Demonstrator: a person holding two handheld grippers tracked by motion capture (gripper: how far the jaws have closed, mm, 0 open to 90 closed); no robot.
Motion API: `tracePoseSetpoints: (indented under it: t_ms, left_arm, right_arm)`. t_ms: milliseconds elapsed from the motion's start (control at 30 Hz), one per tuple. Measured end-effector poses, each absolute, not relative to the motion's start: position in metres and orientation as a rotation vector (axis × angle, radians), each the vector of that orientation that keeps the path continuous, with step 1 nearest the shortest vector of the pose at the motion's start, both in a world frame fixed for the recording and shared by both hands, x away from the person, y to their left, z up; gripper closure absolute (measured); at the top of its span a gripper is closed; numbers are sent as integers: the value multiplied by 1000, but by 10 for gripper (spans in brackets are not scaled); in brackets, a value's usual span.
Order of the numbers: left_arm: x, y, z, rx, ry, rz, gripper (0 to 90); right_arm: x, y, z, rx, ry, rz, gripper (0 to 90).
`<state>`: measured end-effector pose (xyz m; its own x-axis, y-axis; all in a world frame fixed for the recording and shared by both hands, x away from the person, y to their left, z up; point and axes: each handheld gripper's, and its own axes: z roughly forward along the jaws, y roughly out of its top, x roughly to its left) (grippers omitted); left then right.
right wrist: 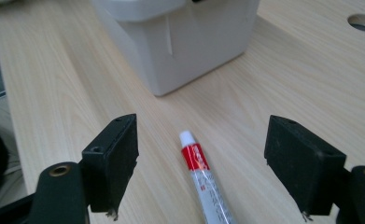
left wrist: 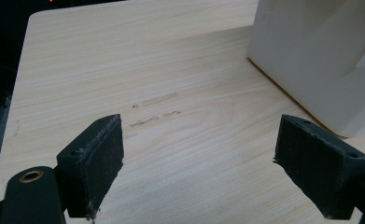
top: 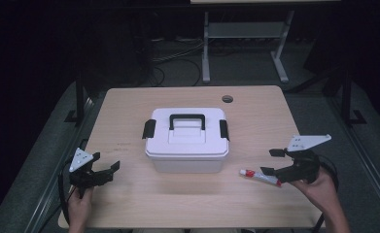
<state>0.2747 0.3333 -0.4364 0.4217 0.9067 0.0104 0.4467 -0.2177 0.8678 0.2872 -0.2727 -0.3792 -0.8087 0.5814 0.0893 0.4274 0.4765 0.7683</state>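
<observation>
The tube [top: 260,176], white with a red band and a white cap, lies flat on the bench [top: 129,107] just off the near right corner of the white box [top: 186,141], apart from it. In the right gripper view the tube [right wrist: 203,179] runs lengthwise between the jaws, cap pointing toward the box [right wrist: 180,42].

The right tongs [top: 271,162] straddle the tube with jaws spread wide, holding nothing; the pads are well clear of it on both sides. The left tongs [top: 106,162] hang over bare bench to the left of the box, also wide open and empty.

The box is shut: its lid sits flat, the black handle [top: 187,120] folded down and a black latch on each end. What is inside cannot be told.

Risks, as I judge them: the tube is thin and round, so closing on it off-centre or too high could roll or squirt it sideways across the smooth wood. Coming down too low would scrape the pads on the bench. With the lid latched, the tube has nowhere to go until the latches are freed.
</observation>
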Motion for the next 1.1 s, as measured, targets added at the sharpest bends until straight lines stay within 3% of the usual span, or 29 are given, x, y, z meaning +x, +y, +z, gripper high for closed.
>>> tracePoseSetpoints:
  t_ms: [533,1100]
  left_arm:
    - [276,335,-436,1833,1151,700,148]
    - [276,335,-435,1837,1138,721,148]
  right_arm:
    - [335,-235,-315,696,2719,1143,238]
    - [381,-184,-290,551,2861,1022,225]
